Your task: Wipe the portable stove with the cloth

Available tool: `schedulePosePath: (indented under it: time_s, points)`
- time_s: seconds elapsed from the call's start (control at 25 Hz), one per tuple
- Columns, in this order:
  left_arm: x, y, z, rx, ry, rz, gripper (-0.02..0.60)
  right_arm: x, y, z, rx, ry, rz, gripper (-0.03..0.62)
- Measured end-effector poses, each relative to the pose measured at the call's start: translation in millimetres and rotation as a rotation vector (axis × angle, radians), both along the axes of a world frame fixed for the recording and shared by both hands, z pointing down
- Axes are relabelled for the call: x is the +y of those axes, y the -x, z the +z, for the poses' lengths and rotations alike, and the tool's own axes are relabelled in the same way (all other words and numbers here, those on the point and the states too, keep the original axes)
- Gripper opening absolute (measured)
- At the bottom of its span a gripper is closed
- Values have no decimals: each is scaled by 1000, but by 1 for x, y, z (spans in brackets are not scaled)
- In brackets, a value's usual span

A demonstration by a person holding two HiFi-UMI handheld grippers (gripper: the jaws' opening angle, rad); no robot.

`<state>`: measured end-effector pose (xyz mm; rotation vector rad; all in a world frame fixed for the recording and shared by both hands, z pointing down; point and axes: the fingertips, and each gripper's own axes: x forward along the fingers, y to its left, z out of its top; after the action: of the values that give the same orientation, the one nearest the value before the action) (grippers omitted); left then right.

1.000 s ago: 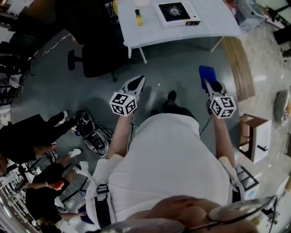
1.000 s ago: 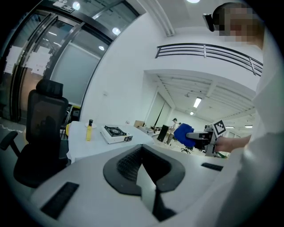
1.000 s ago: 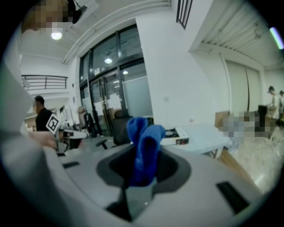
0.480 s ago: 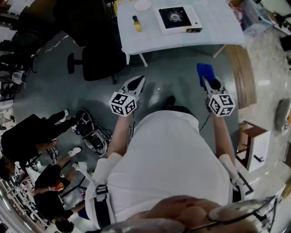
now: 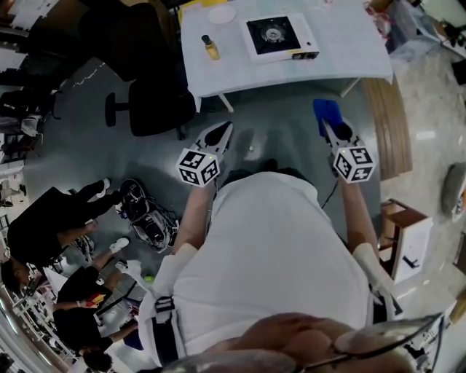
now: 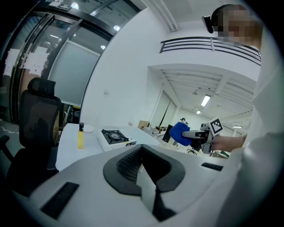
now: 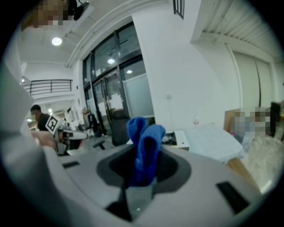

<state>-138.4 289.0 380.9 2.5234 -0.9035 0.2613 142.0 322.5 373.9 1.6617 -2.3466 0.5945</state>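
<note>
Grey floor [image 5: 284,138] fills most of the head view, with a white table [image 5: 349,51] across the top of the frame and a black office chair [image 5: 145,102] at the upper left, just beside the table's left end. People in dark clothes crouch at the lower left. The person holding the tools, in a white shirt, takes up the lower centre and stands well apart from the table.

On the table, the portable stove [image 5: 277,36] sits near the middle of the top edge. It has a white body and a black burner plate, and nothing touches it. A small yellow bottle [image 5: 210,48] stands upright to its left, and a white plate [image 5: 222,14] lies near the bottle at the table's far side. In the left gripper view the stove [image 6: 114,136] and bottle [image 6: 80,137] show at the left centre, far beyond the jaws.

The left hand-held gripper [image 5: 218,135] is left of centre, over the floor. In its own view [image 6: 142,164] its jaws are pressed together with nothing between them.

The right hand-held gripper [image 5: 325,131] is at the upper right, level with the left one, and is clenched on the blue cloth [image 5: 326,113]. In the right gripper view [image 7: 142,177], the cloth [image 7: 144,146] rises in two bunched folds from between the jaws.
</note>
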Motion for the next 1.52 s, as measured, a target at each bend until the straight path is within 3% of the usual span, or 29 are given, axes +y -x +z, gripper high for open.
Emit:
schedulePosePath:
  time_s: [0.64, 1.24, 1.52]
  points:
    - [-60, -7, 13, -6, 21, 27, 32, -55, 1, 25, 11, 60, 24, 123]
    - [-177, -9, 54, -23, 96, 192, 32, -144, 16, 68, 22, 143, 161, 123]
    - [-211, -18, 79, -84, 99, 350, 32, -173, 23, 97, 30, 207, 260, 123]
